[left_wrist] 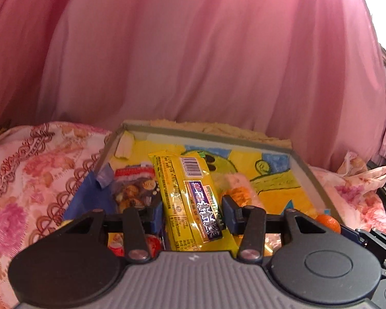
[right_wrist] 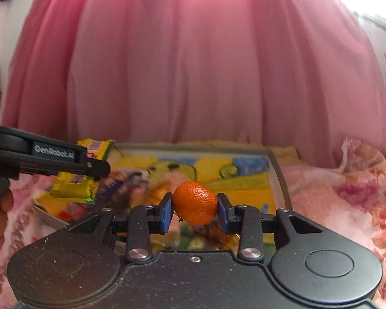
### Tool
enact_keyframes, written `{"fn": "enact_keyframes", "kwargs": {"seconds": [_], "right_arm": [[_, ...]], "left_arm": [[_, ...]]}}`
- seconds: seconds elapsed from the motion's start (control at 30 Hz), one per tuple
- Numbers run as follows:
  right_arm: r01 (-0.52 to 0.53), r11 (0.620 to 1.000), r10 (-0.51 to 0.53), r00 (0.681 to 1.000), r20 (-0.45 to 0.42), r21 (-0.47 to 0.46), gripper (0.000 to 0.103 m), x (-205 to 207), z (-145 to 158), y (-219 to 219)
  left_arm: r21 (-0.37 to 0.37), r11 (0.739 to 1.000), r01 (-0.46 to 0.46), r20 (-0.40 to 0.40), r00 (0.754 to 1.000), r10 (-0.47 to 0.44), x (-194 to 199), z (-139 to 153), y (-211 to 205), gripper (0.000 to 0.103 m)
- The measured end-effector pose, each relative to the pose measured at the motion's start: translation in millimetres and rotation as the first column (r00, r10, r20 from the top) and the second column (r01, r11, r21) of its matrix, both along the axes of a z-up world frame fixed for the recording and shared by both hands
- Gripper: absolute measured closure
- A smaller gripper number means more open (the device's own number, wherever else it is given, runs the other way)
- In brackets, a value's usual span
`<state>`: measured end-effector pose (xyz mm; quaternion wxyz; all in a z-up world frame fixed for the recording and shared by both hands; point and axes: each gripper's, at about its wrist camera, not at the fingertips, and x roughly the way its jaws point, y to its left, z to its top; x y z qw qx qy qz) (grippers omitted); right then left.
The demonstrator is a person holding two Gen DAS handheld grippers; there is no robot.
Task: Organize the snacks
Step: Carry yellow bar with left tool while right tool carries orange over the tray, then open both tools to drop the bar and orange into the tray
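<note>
"GenRobot.AI" on the left gripper [right_wrist: 96, 166] arm

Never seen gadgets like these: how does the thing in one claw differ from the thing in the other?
The yellow snack packet in the left gripper is flat, long, shiny and printed; the mandarin in the right gripper is round, plain orange and dimpled. The packet sticks out well past the fingers; the mandarin barely does. Both are clamped above the tray.

A pink curtain [left_wrist: 193, 51] hangs in long folds across the whole background, glowing where daylight comes through at the upper right. Below it lies a bed under a floral bedspread [left_wrist: 25, 175] of pink and red blooms on a pale ground, rumpled at the right.
</note>
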<state>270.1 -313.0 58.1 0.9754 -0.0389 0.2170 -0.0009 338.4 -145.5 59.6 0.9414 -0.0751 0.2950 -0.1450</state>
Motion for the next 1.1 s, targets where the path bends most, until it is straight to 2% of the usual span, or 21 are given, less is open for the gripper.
{"fn": "enact_keyframes", "kwargs": {"seconds": [0.13, 0.3, 0.67, 0.8, 0.87, 1.0, 1.1], "right_arm": [[0.011, 1.000, -0.011, 1.000, -0.021, -0.017, 0.066, 5.1, -11.9, -5.0], [0.027, 0.999, -0.026, 0.999, -0.039, 0.017, 0.065, 10.3, -18.9, -10.2], [0.033, 0.999, -0.032, 0.997, -0.077, 0.005, 0.064, 15.2, -21.0, -12.0], [0.027, 1.000, -0.027, 0.998, -0.053, -0.005, 0.048, 10.4, -12.1, -10.8], [0.027, 1.000, -0.028, 0.999, -0.037, -0.013, 0.043, 5.1, -5.2, -10.7], [0.024, 0.999, -0.024, 1.000, 0.007, -0.023, 0.029, -9.7, 13.5, -11.0], [0.018, 0.999, -0.016, 0.999, 0.048, -0.031, 0.024, -22.6, 31.1, -8.7]], "left_arm": [[0.030, 1.000, 0.007, -0.011, 1.000, -0.006, 2.4, -10.4, -4.2, 0.053], [0.044, 0.999, 0.006, -0.022, 1.000, -0.005, 2.7, -17.0, -7.5, 0.053], [0.059, 0.998, 0.010, -0.053, 0.999, -0.007, 1.2, -22.4, -11.0, 0.051], [0.049, 0.999, 0.002, -0.053, 0.999, 0.000, -3.3, -14.3, -8.4, 0.040], [0.037, 0.999, -0.010, -0.042, 0.999, 0.011, -8.4, -6.7, -5.9, 0.030], [0.031, 0.999, -0.016, 0.015, 1.000, 0.015, -23.6, 11.4, -2.6, 0.020], [0.034, 0.999, -0.015, 0.061, 0.998, 0.013, -37.2, 27.2, 0.2, 0.015]]}}
